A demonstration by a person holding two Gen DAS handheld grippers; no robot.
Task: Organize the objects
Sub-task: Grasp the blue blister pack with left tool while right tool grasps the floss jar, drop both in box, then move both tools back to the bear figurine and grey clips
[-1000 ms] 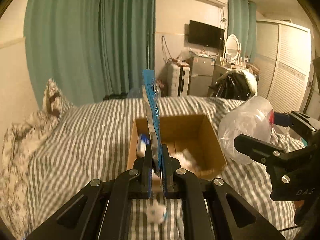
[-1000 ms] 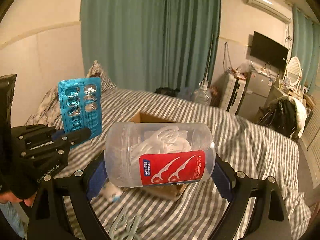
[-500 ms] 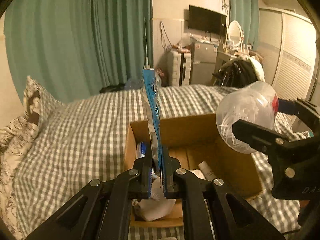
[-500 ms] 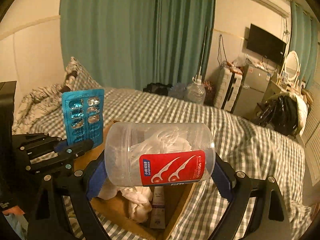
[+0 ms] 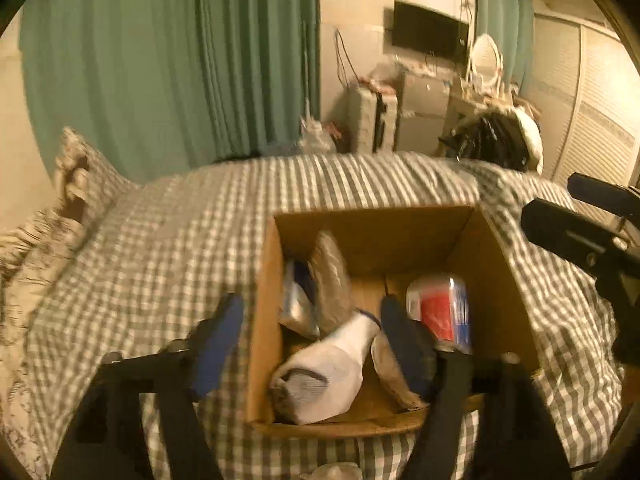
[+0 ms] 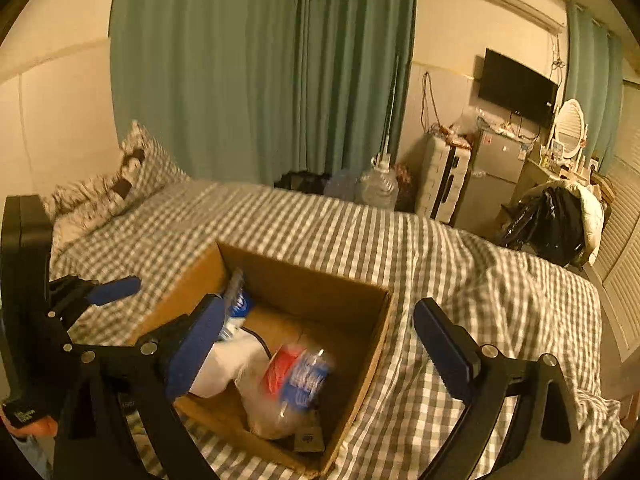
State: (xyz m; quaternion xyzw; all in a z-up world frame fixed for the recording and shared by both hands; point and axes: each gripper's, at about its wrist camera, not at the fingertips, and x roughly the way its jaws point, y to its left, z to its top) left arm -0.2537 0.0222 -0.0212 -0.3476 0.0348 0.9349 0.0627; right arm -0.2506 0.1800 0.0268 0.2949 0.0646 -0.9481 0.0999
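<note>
Both items we held half a second ago have left our grippers: the blister pack [image 5: 332,280] and the floss-pick jar [image 6: 294,380] now lie inside the cardboard box [image 5: 264,320]. We hold our left gripper [image 5: 316,344] with its jaws spread wide and empty, straddling the box's left wall, one blue pad [image 5: 218,344] outside over the checked bedspread [image 5: 160,248] and the other inside. Our right gripper [image 6: 320,348] is likewise released, its jaws wide apart with nothing between them, one finger above the box interior and the other beyond the right wall.

Within the box, the jar lies on its side toward the right, its red and blue label showing, blurred in both views. The blister pack stands tilted near the left wall, also blurred. A white sock [image 5: 324,368] lies across the near half of the floor, touching the jar in the right wrist view. A small white-and-blue packet [image 6: 236,304] leans in the left rear corner.

The box rests on the bed, with a pillow [image 6: 136,168] at the head, green curtains [image 6: 260,72] behind, and a television [image 6: 516,86] on the far wall.
</note>
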